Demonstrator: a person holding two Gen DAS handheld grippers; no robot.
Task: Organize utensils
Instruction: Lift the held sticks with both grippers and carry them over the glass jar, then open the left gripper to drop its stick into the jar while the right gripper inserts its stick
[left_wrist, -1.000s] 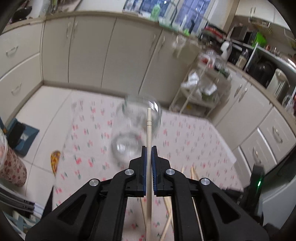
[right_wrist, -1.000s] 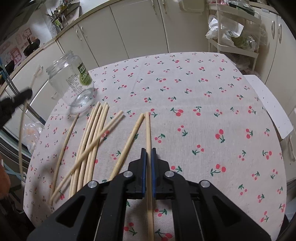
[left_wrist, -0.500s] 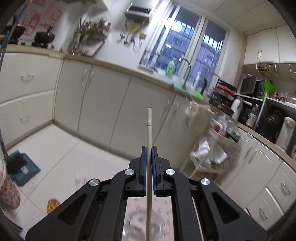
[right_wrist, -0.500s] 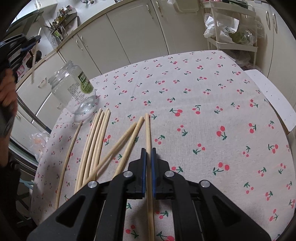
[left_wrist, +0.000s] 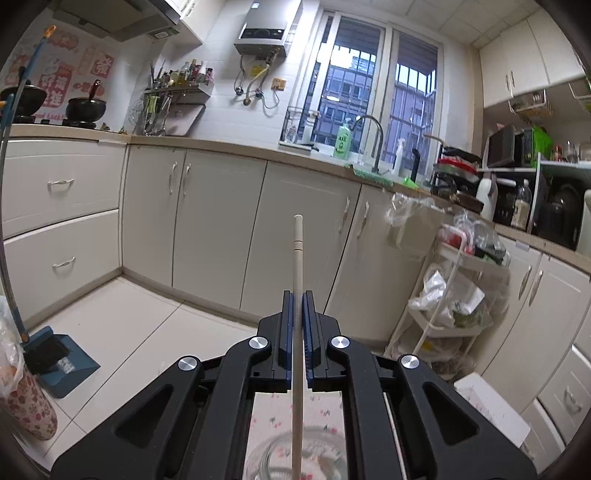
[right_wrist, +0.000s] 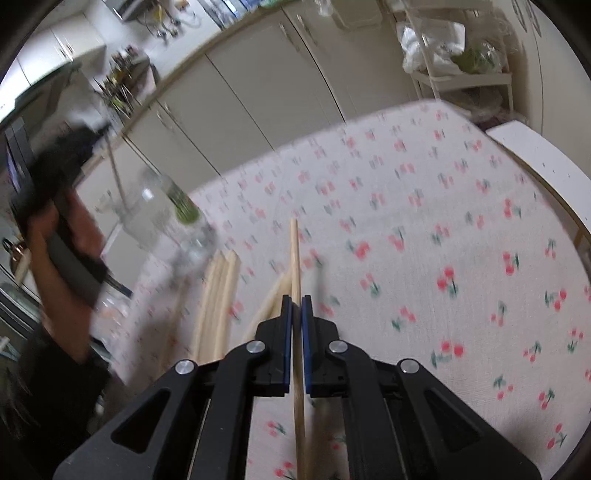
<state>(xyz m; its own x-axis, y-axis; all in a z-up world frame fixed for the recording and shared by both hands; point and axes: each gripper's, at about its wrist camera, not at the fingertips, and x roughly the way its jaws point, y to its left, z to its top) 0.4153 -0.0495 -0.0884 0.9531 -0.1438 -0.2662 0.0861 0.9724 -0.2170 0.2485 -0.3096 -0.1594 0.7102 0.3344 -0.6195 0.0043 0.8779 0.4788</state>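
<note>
Early in the job, by the look of it — most of the sorting left to do. Left black two-finger gripper (left_wrist: 297, 295) clamped narrow on one long pale wooden chopstick (left_wrist: 297, 258), held above the mouth of the clear glass jar with a green label (right_wrist: 173, 210); lower end of the stick apparently at or just inside the rim, though too blurred to tell whether it is properly in. No other sticks visible inside the jar, so probably the first one going in. Right black two-finger gripper (right_wrist: 296, 301) likewise pinched on a second pale wooden chopstick (right_wrist: 294, 254), raised off the cherry-print tablecloth (right_wrist: 424, 206) — next in line, presumably. Still loose on the cloth: a bundle of pale wooden chopsticks (right_wrist: 218, 291) just beside the jar's base, plus a couple more near the right gripper's tips. Remaining, judging from this: release of the held stick, delivery of the second, then the whole pile.
</note>
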